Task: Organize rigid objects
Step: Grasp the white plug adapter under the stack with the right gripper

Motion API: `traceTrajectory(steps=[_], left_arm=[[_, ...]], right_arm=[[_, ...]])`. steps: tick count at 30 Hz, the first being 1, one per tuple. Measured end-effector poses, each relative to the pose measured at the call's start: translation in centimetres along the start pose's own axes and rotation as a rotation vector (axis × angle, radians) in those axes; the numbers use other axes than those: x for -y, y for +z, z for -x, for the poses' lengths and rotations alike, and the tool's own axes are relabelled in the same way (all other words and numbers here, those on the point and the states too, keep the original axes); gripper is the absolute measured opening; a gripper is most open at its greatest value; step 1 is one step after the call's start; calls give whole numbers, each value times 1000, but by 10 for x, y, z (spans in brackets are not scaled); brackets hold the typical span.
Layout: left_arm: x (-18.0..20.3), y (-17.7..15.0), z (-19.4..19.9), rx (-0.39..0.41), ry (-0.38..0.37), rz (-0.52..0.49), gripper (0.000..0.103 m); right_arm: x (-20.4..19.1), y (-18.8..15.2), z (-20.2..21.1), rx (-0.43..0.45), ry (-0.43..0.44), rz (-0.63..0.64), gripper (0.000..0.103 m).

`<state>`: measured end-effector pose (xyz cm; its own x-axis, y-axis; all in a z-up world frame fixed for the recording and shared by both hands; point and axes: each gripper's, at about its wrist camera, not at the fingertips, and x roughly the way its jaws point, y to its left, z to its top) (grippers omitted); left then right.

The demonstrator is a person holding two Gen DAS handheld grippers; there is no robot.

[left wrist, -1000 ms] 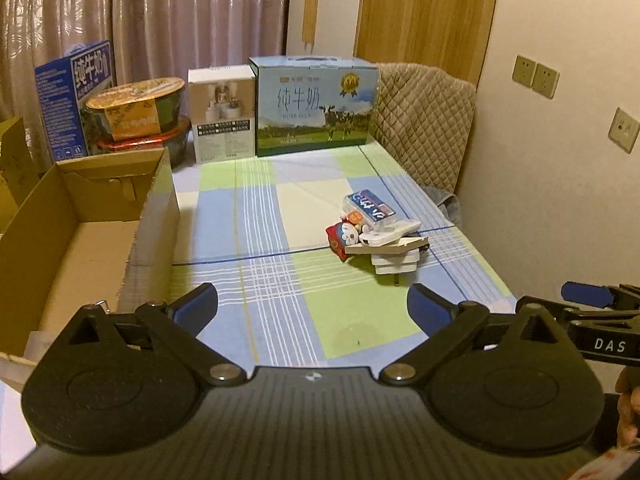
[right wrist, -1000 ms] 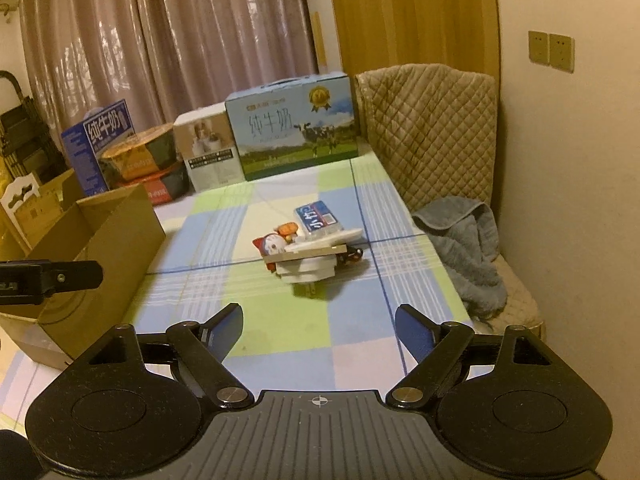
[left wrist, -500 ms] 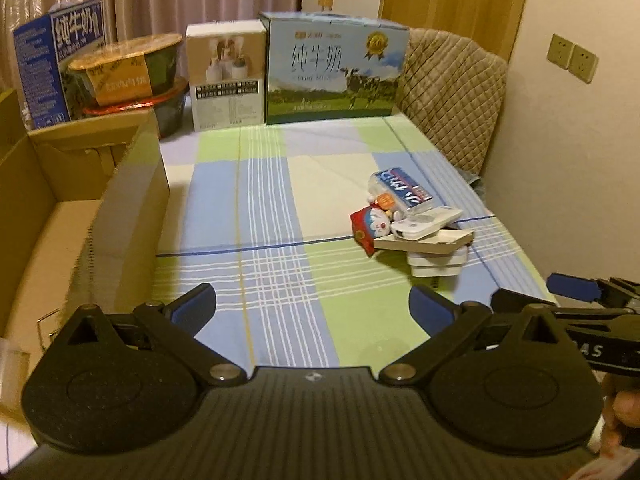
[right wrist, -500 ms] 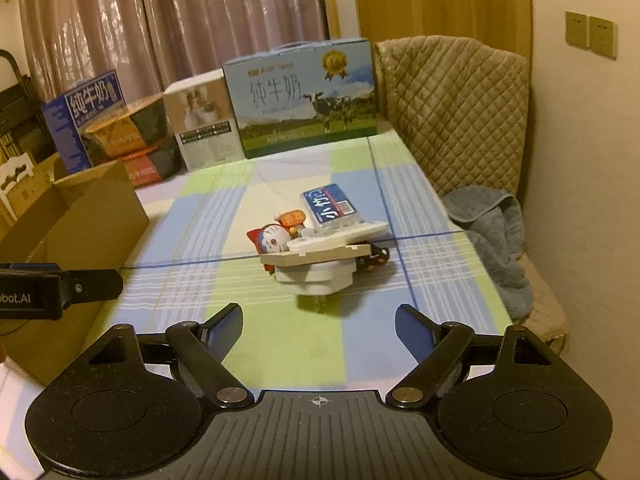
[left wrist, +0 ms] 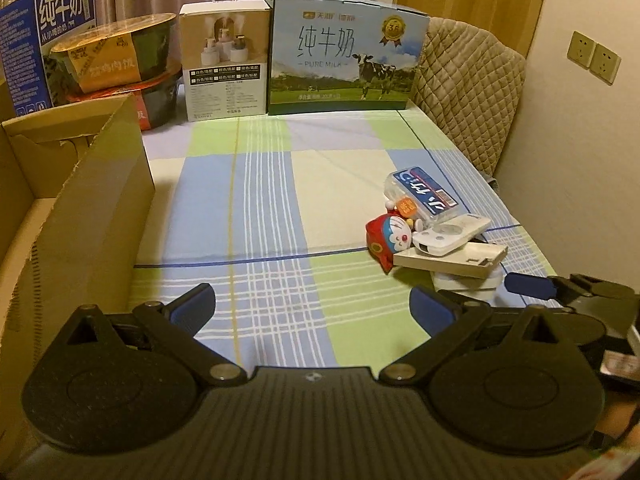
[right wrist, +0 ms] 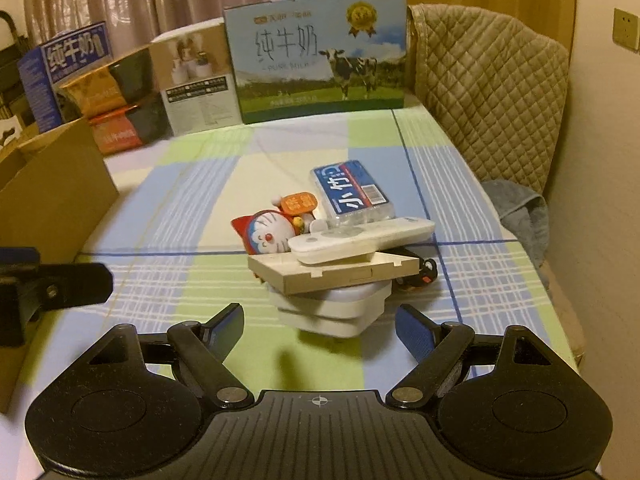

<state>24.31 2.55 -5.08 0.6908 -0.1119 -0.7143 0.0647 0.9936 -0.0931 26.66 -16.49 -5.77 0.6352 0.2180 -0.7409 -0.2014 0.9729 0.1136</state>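
Here, a small pile of rigid objects lies on the checked tablecloth (right wrist: 168, 288). At its base sits a white square adapter (right wrist: 336, 312), topped by a flat beige box (right wrist: 332, 270) tilted across it, with a white remote (right wrist: 360, 240) resting on that. Just behind lie a red-and-blue cartoon figurine (right wrist: 268, 236) and a clear case with a blue label (right wrist: 352, 196). The right gripper (right wrist: 320, 326) has its jaws spread wide and empty; the adapter lies just ahead of the gap between the blue fingertips, not touching either. The left gripper (left wrist: 312, 308) is likewise spread wide and empty, over bare cloth; the pile lies ahead and to its right, well outside its jaws. An open cardboard box (left wrist: 100, 216) stands at the left edge. Milk cartons (left wrist: 344, 56) line the far end.
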Motion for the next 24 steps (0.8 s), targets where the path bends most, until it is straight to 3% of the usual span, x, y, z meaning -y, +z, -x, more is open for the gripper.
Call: traceTrajectory(steps=[7,12,16,24], left_arm=[[-4,1,-8,-8,-2,19,102],[-3,-1,-8,-13,-9,21,102],[-1,-5,-4,-18,-19,23,102],[1,-16,9,-32,-31,25,102]], right_arm=[[1,7,-24,-24,-6,9,80],[1,7,-27,-32,-30,30,65],[1,4,-16,-43,-21,19,59],[2,-11,31,-26,13,-6,59]])
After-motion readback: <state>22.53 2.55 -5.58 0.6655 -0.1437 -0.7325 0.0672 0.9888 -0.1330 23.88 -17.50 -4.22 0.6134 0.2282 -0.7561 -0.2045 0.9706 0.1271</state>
